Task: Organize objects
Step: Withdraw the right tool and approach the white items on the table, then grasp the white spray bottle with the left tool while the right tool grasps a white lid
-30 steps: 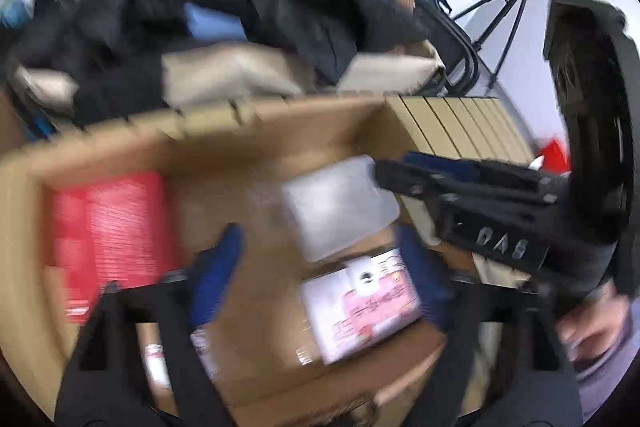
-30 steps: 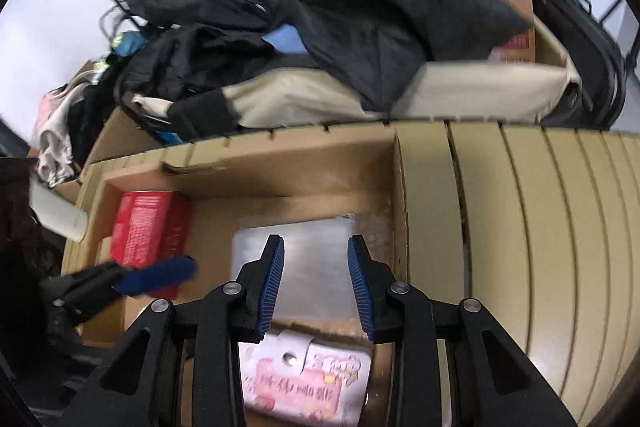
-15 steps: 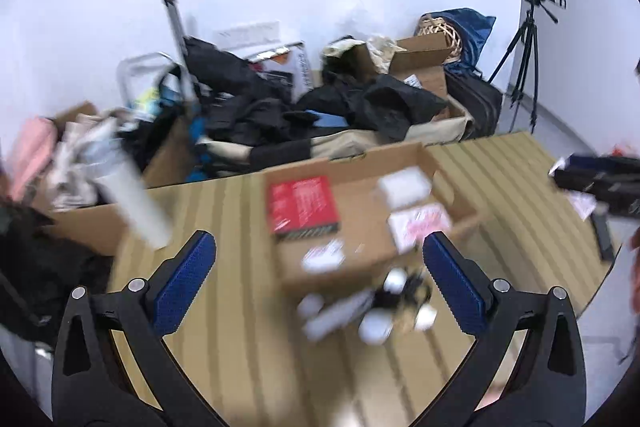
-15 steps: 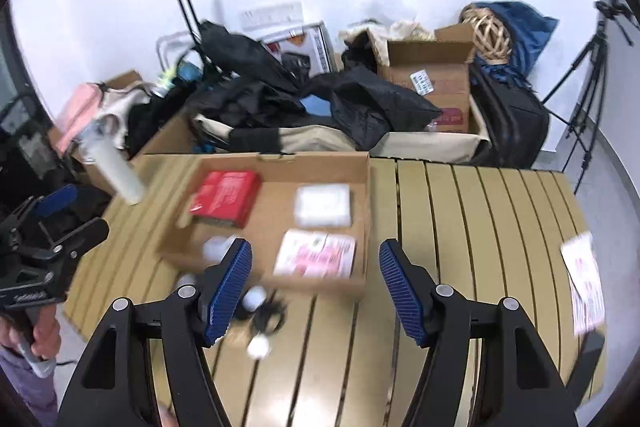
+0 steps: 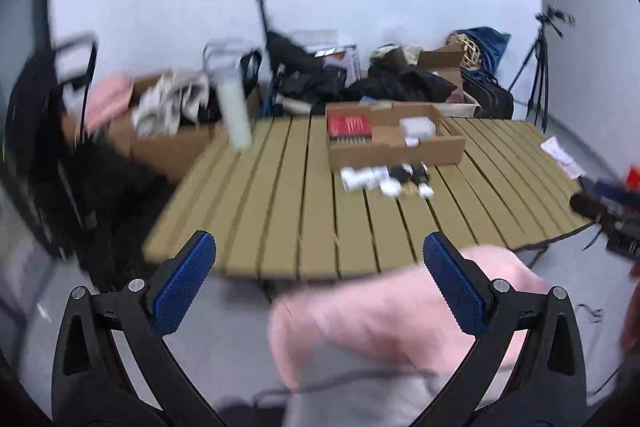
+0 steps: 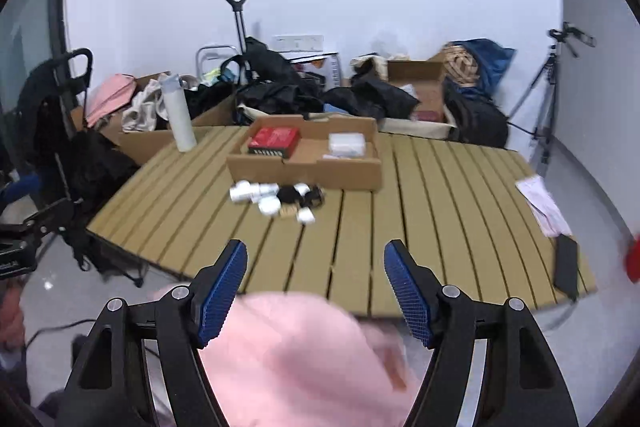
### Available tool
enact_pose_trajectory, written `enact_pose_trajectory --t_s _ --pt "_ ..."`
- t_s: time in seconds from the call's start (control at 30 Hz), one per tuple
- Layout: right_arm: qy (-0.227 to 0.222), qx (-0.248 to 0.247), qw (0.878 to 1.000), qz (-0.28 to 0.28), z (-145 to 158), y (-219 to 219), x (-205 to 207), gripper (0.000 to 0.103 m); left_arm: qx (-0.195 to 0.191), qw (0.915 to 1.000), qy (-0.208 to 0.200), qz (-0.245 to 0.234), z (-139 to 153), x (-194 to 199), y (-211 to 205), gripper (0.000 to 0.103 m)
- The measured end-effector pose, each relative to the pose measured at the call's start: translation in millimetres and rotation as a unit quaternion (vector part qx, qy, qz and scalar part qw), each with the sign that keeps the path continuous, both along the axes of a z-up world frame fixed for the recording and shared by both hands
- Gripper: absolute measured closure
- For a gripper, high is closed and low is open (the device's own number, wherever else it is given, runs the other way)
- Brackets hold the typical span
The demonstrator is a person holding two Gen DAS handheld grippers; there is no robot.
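Both grippers hang back from the slatted desk [image 6: 440, 195], your left gripper [image 5: 320, 291] and right gripper [image 6: 316, 287] with fingers spread wide and nothing between them. A cluster of small white and black items [image 6: 280, 198] lies loose on the slats, just in front of the open cardboard box [image 6: 308, 169], which already holds a red box [image 6: 274, 141] and a white packet [image 6: 346, 143].

Reach risk comes first: a pink sleeve [image 6: 296, 359] sits right under both sets of fingers and could snag them as you go forward. The round white pieces look likely to roll if nudged, and the gaps between slats could catch one. A tall white bottle [image 6: 178, 123] stands near the desk's far left edge; a wide swing of your left gripper could tip it. The left view is blurred, so judge distance from the right view.
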State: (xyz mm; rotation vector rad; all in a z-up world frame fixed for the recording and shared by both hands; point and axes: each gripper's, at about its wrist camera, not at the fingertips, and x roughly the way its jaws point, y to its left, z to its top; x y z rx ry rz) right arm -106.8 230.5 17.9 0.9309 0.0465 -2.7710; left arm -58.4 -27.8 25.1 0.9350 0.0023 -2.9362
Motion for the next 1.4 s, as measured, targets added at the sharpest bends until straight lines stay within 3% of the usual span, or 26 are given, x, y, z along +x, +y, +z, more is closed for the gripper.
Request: enact_pose_trajectory --t_s 0.1,0.23,0.33,0.4,0.47,0.5,0.57,0.63,0.73,0.83,1.0,1.1,1.17,1.27,1.33,1.4 --pt "-0.024 -0.016 0.999 0.028 -20.0 -9.1 27.2 0.028 0.038 0.9989 -0.026 -0.008 -20.1 20.5 4.0 0.000" --pt "-0.024 0.006 0.999 0.038 -32.2 -21.0 45.0 0.028 0.039 0.9986 -0.032 -0.018 -21.9 26.5 8.8 0.000" --pt "0.010 0.005 1.000 0.028 -24.1 -21.8 55.4 0.028 0.070 0.9971 -0.027 -0.015 -19.5 27.4 -0.8 0.000" --pt "0.070 0.007 0.998 -0.002 -12.9 -18.0 67.2 0.027 0.079 0.9965 -0.026 -0.014 -21.1 24.1 -4.2 0.000" --pt "0.106 0.002 0.994 -0.015 -6.6 -15.2 75.9 0.014 0.057 0.9983 -0.002 -0.009 -24.3 23.3 -1.7 0.000" --pt "0.118 -0.006 0.993 -0.005 -8.0 -14.6 74.4 0.013 0.043 0.9989 0.012 -0.012 -25.4 23.5 1.1 0.000" --pt "0.099 -0.011 0.995 0.033 -17.7 -17.5 65.5 0.012 0.008 0.9990 0.033 -0.028 -31.0 20.8 9.9 0.000" --pt "0.031 -0.008 0.996 0.085 -37.1 -24.1 46.9 0.012 -0.002 0.9980 0.045 -0.045 -38.7 13.5 15.2 0.000" --pt "-0.009 -0.015 0.996 0.091 -56.0 -27.4 20.4 0.012 0.016 0.9986 0.024 -0.044 -50.6 -11.9 14.5 0.000" --pt "-0.033 0.011 0.996 0.084 -64.9 -35.1 -16.9 0.012 0.049 0.9956 -0.014 -0.078 -63.7 -46.3 11.2 0.000" --pt "-0.074 -0.002 0.991 0.114 -71.5 -46.6 -97.5 0.013 0.033 0.9944 -0.069 -0.073 -77.8 -124.3 5.6 0.000" --pt "-0.083 -0.021 0.988 0.126 -72.4 -58.4 -157.7 0.021 0.050 0.9925 -0.079 -0.078 -83.9 -170.3 -1.5 0.000" --pt "-0.092 -0.025 0.986 0.134 -77.1 -69.7 -200.7 0.036 0.054 0.9918 -0.071 -0.091 -89.6 -207.1 -3.8 0.002" --pt "-0.121 -0.015 0.982 0.143 -100.1 -91.5 -266.5 0.036 0.060 0.9890 -0.074 -0.113 -102.1 -250.2 -3.1 0.003" --pt "-0.134 0.004 0.982 0.137 -115.8 -100.0 -286.2 0.039 0.071 0.9841 -0.097 -0.131 -114.1 -279.2 -2.8 0.006" --pt "-0.145 -0.011 0.978 0.147 -126.9 -102.5 -295.9 0.045 0.070 0.9810 -0.110 -0.144 -124.2 -301.1 -2.2 0.011"
